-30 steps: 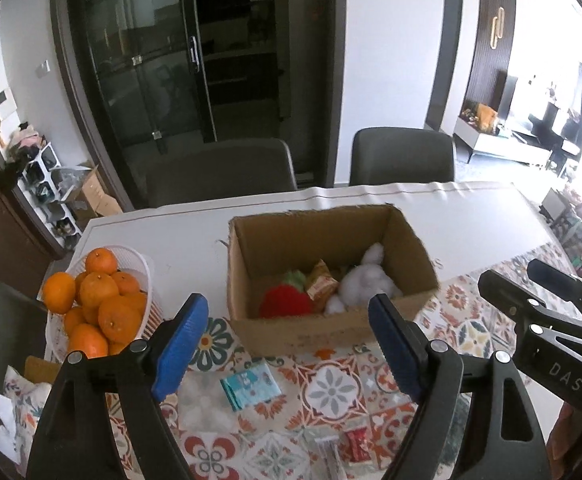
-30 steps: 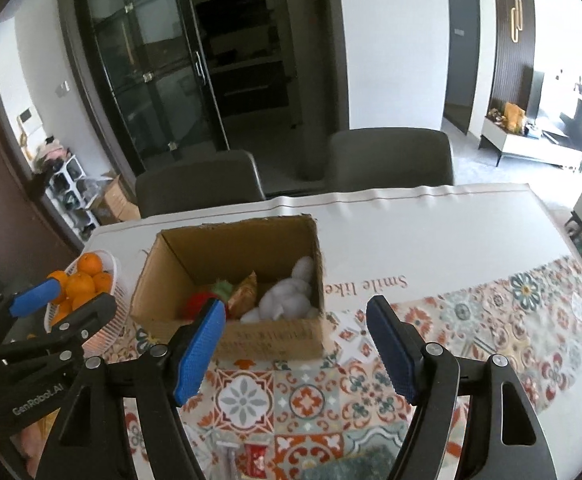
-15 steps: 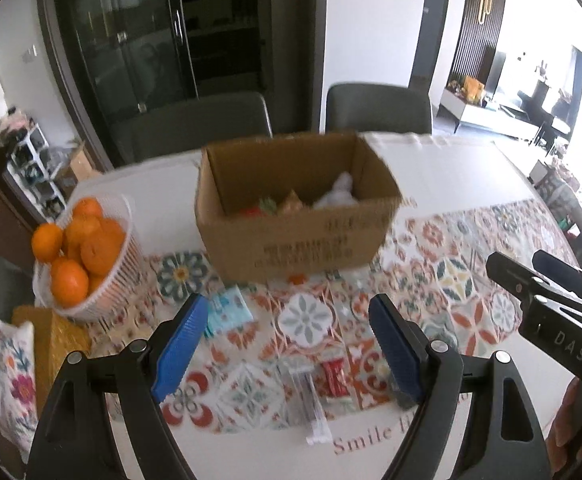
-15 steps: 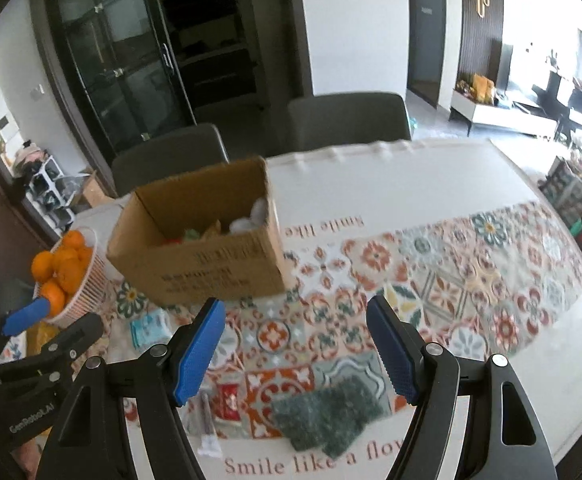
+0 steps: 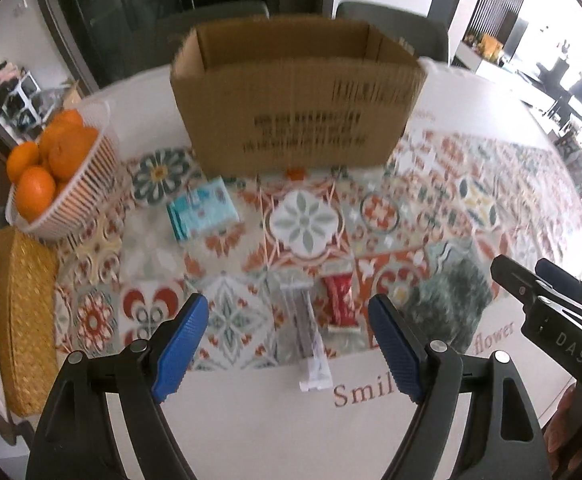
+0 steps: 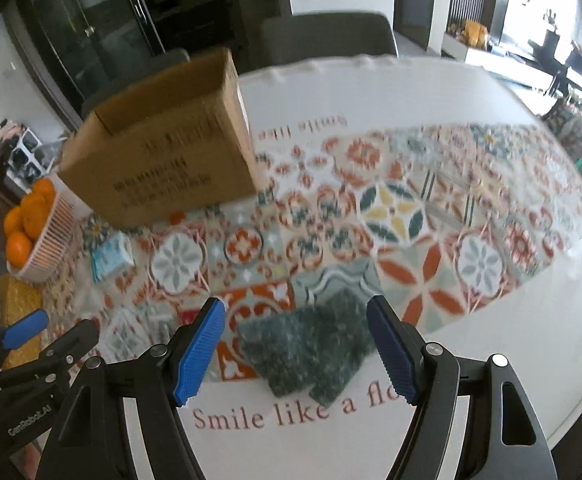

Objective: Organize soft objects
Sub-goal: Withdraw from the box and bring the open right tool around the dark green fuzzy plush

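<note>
Right wrist view had the right hand-held gripper (image 6: 296,350) spread wide and empty over the dark green fuzzy cloth (image 6: 307,350) low in the frame, left hand-held gripper (image 5: 289,346) likewise spread, cardboard box (image 6: 163,152) upper left, cloth not yet boxed.

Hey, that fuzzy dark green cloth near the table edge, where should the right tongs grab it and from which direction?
Probably from straight above. The green cloth lies flat on the tablecloth, so no edge stands up to pinch. The right tongs are open and already straddle it. Press the tips down onto its middle and close, so the pile bunches into a fold; its near corners look thinner and may slip.
</note>
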